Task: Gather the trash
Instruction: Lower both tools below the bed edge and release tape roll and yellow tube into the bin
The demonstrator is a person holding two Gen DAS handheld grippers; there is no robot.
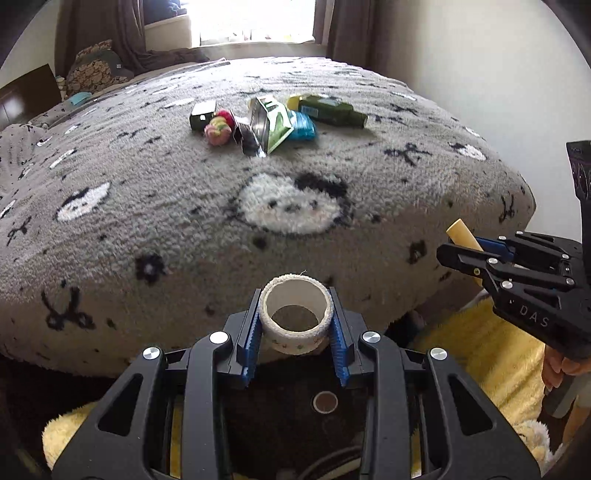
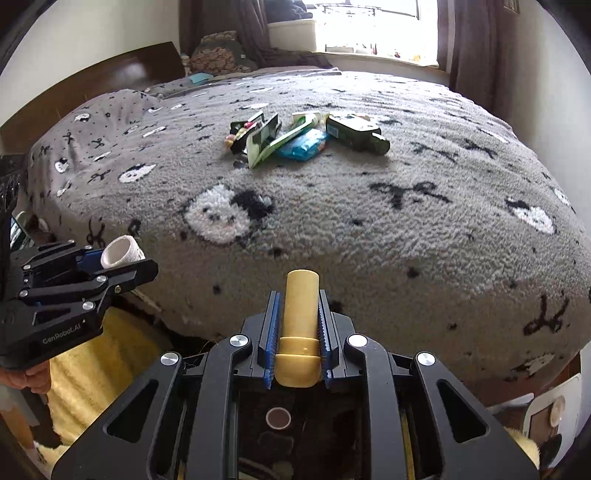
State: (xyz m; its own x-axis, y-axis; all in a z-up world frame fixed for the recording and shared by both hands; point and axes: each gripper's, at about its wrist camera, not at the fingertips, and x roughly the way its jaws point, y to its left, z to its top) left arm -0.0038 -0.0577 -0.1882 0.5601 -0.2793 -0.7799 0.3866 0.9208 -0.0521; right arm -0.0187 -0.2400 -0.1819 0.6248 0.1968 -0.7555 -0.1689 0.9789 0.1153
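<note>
Trash already in both: left gripper (image 1: 295, 325) clamps a tape roll (image 1: 295, 314), right gripper (image 2: 297, 332) a yellow tube (image 2: 298, 321), both off the bed's (image 1: 147, 229) near edge. Next, probably, comes binning them; remaining litter (image 1: 273, 122) sits mid-bed.

Litter pile (image 1: 273, 120) lies mid-bed (image 1: 369, 221) (window (image 1: 251, 20) behind).

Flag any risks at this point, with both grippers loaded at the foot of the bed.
1. The left gripper pinches the tape roll across its hollow ring; it might deform or slip.
2. The right gripper holds the yellow tube lengthwise between its pads, so it could slide out.
3. No bin is visible, and the trash pile lies far across the bed.
</note>
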